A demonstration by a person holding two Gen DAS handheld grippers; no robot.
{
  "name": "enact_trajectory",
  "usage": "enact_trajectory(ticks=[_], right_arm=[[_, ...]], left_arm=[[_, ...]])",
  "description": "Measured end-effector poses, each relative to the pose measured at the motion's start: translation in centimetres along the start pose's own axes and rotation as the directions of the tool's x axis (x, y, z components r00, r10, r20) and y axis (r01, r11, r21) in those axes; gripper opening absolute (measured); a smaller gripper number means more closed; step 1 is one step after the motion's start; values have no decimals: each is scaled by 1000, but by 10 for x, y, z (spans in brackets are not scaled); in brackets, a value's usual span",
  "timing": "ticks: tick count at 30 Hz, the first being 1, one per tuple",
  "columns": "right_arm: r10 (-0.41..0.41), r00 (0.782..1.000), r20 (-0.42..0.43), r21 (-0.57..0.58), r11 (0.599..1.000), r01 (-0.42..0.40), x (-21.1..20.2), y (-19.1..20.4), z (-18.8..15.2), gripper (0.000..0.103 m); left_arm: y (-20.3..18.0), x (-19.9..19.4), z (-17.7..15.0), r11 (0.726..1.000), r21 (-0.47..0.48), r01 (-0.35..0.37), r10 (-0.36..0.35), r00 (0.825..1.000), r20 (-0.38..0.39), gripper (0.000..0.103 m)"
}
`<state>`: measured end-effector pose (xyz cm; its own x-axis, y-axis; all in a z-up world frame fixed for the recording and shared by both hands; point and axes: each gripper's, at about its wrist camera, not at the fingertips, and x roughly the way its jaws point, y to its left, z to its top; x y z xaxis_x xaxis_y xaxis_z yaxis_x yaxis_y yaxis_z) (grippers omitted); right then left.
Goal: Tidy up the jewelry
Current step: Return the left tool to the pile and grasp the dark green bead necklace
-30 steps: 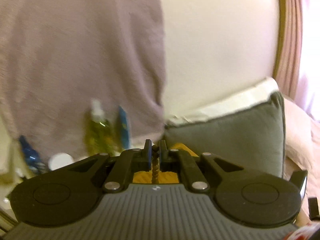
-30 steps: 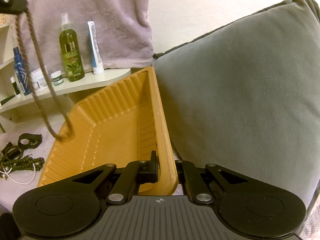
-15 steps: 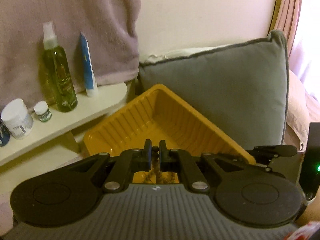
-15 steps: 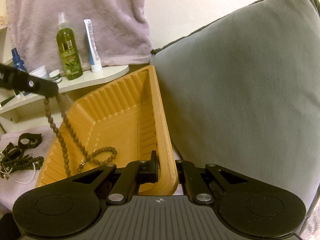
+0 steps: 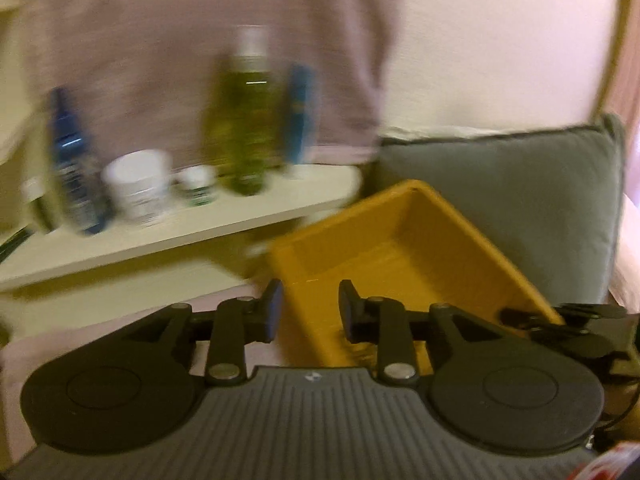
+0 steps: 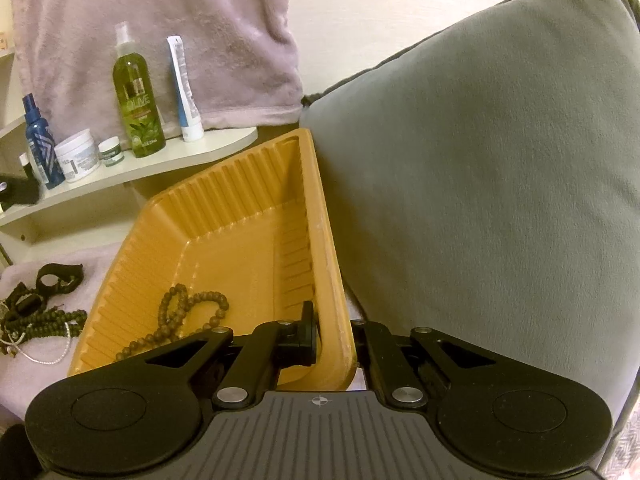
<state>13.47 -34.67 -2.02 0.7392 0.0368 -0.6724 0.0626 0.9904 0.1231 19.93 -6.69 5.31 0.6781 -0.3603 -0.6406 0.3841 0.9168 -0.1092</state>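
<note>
Right gripper (image 6: 334, 338) is clamped on the near rim of the orange tray (image 6: 248, 184), steadying it. Left gripper (image 5: 310, 312) has just been opening, nothing between its jaws. Bead necklace (image 6: 180, 320) lies in the tray; remaining jewelry (image 6: 36, 308) is piled left of it. Keep the tray pinned, then fetch one piece at a time.

A ribbed mustard-yellow plastic tray (image 6: 240, 216) fills the centre of the right wrist frame, with a string of brown wooden beads (image 6: 180, 320) at lower left of it. A plain grey-green fabric cushion (image 6: 480, 184) takes the right. At upper left hangs a pale mauve fleece blanket (image 6: 160, 20), before it a translucent olive-green spray bottle (image 6: 138, 100) and a white-and-blue tube (image 6: 184, 92).
</note>
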Motion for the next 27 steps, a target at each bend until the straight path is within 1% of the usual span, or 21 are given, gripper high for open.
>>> enact_trajectory(ticks=[2,5,8,11,16,18,22,24,27], right_arm=[[1,1000,0,1,1000,-1,0,0,0,4],[-1,1000,-1,-2,1000,1,0,-1,-1,4],[-4,1000,-4,-7,1000,4,1,-1,-1,4],[-6,1000,-8,-16,1000,6,2,0,-1,4],[-9,1000,-12,-23,1000,9,5,-1,-1,4],[-7,1000,-12,-23,1000,7,5,-1,-1,4],[-7,1000,-15,-28,1000,7,6,-2,-2,4],[-8,1000,-17,-30,1000,7,7,-3,-2,4],[-9,1000,-19,-33,999,8,8,-3,-2,5]], left_arm=[[22,-10,-7,998,-31,-46,46,999,7,27],[54,-25,-18,990,-74,-123,124,992,2,27],[82,-37,-31,975,-123,-185,187,982,5,31],[99,-46,-47,956,-136,-258,261,965,3,32],[115,-49,-79,939,-157,-306,306,952,-24,35],[117,-48,-94,934,-152,-322,320,947,-38,36],[115,-39,-116,939,-120,-323,318,946,-58,36],[107,-32,-122,948,-64,-313,309,949,-63,36],[95,-21,-128,951,49,-305,308,949,-62,36]])
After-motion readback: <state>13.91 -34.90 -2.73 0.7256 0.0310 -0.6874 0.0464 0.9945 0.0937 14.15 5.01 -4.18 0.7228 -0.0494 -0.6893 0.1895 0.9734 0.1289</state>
